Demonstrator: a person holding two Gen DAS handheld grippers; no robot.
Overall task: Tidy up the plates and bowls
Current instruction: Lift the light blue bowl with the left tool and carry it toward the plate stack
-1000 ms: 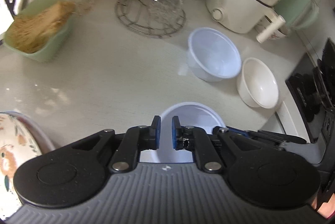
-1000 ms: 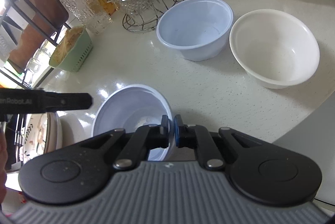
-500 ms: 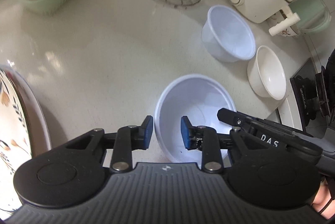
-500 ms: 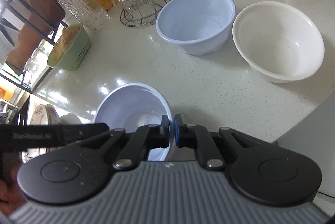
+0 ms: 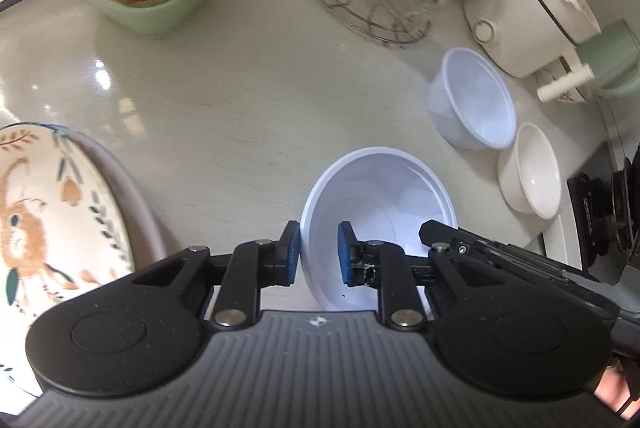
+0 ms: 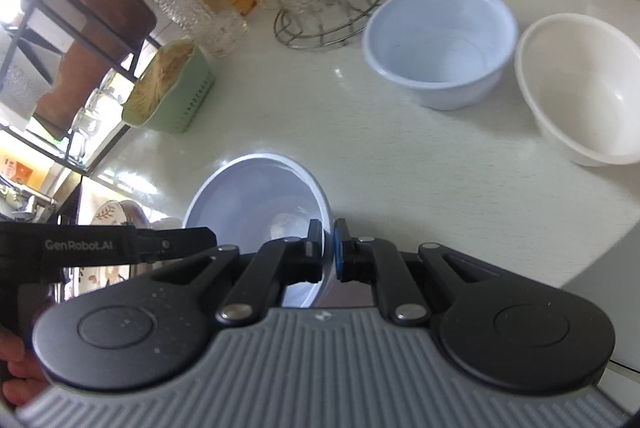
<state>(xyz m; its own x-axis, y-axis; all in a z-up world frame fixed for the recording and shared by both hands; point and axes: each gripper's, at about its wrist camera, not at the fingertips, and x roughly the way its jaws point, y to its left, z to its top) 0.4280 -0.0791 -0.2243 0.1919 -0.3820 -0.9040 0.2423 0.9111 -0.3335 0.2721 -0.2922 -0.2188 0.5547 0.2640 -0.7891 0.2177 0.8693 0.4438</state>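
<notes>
At the near edge of the counter (image 5: 240, 115) the near bowl (image 5: 384, 195) sits between both tools: the right gripper (image 6: 328, 252) is clenched on its right rim, and the left gripper (image 5: 318, 254) straddles the opposite rim, one pad outside and one inside. Its jaws have just been closing, yet a gap shows on each side of the rim, so I read it as not gripping. Two more bowls stand well apart toward the back, the blue bowl (image 6: 440, 43) just beside the white bowl (image 6: 580, 87), and a patterned plate (image 5: 44, 211) lies at the left. The step in hand looks like a handover or a two-handed lift so this bowl can be nested with the others. To do it well, the left pads should settle squarely on the rim before squeezing, since the thin plastic wall may flex and slip. The right grip should hold until the left is firm, and the bowl should stay level and clear of the plate
</notes>
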